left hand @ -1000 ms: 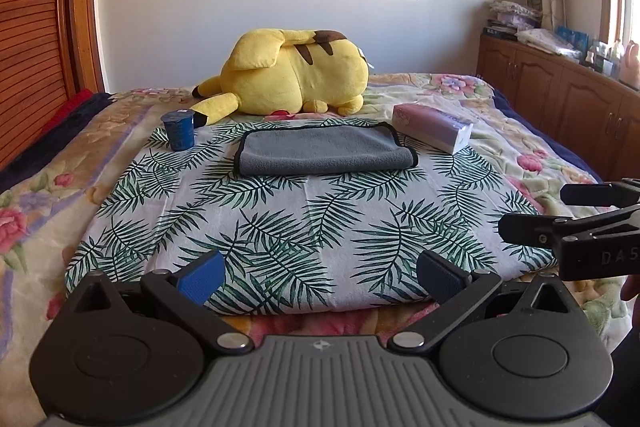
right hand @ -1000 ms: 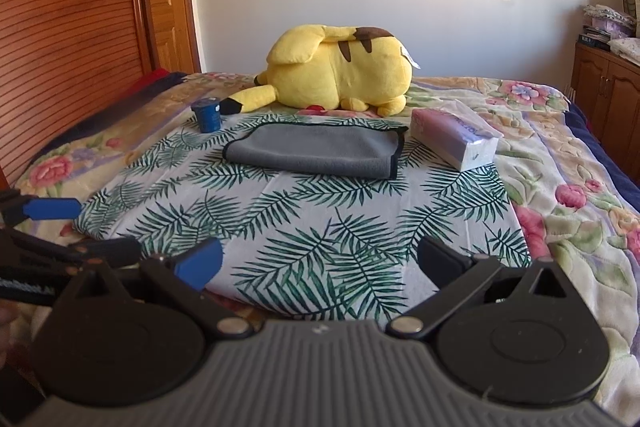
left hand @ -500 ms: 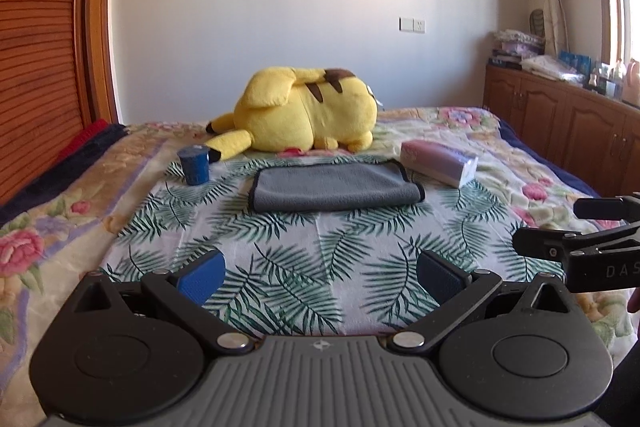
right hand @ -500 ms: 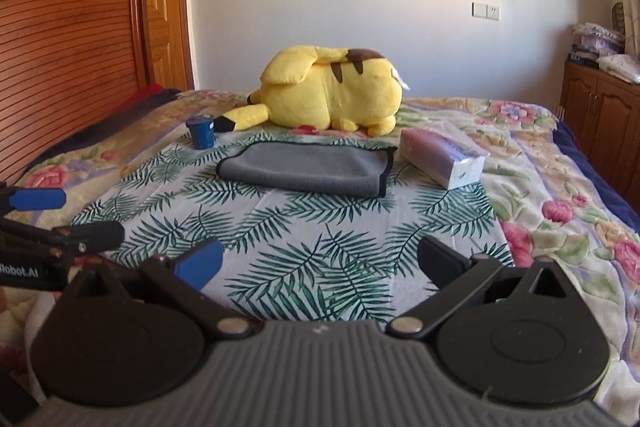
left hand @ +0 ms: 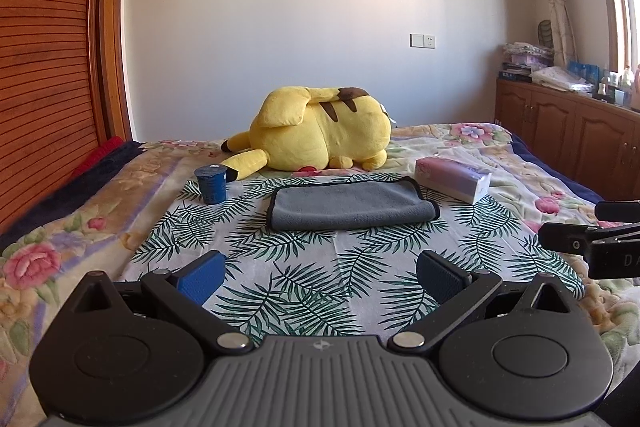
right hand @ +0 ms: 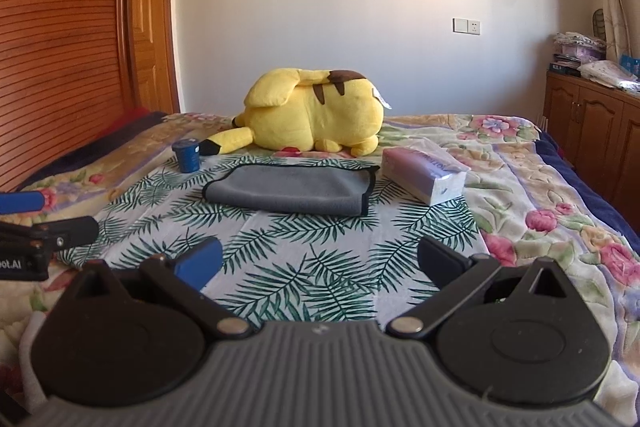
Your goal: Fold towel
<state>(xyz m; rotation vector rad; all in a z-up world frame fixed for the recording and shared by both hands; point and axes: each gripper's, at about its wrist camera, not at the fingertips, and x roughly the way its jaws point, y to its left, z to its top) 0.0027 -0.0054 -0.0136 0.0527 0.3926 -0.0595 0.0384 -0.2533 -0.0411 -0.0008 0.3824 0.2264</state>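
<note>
A bed (left hand: 520,163) carries a palm-leaf sheet (left hand: 320,267). The grey towel (left hand: 348,205), folded flat, lies mid-sheet. Behind it: yellow plush (left hand: 320,135), tissue pack (left hand: 452,179), blue cup (left hand: 211,183). Left gripper (left hand: 320,273) and right gripper (right hand: 320,259) are spread wide, empty, well short of the towel.

A big yellow plush toy (left hand: 320,129) is lying on its side at the far end of the bed, its black-tipped tail pointing toward a small blue cup (left hand: 211,183) that is standing upright just beside it on the palm-leaf sheet (left hand: 320,279). A tissue pack (left hand: 452,179) is resting at an angle on the right of the sheet. Under the sheet, a floral quilt (left hand: 52,247) is covering the bed. Wooden cabinets (left hand: 560,131) are lining the right wall, with folded linens (right hand: 580,47) piling on top, and a white wall socket (left hand: 423,40) is showing behind.
</note>
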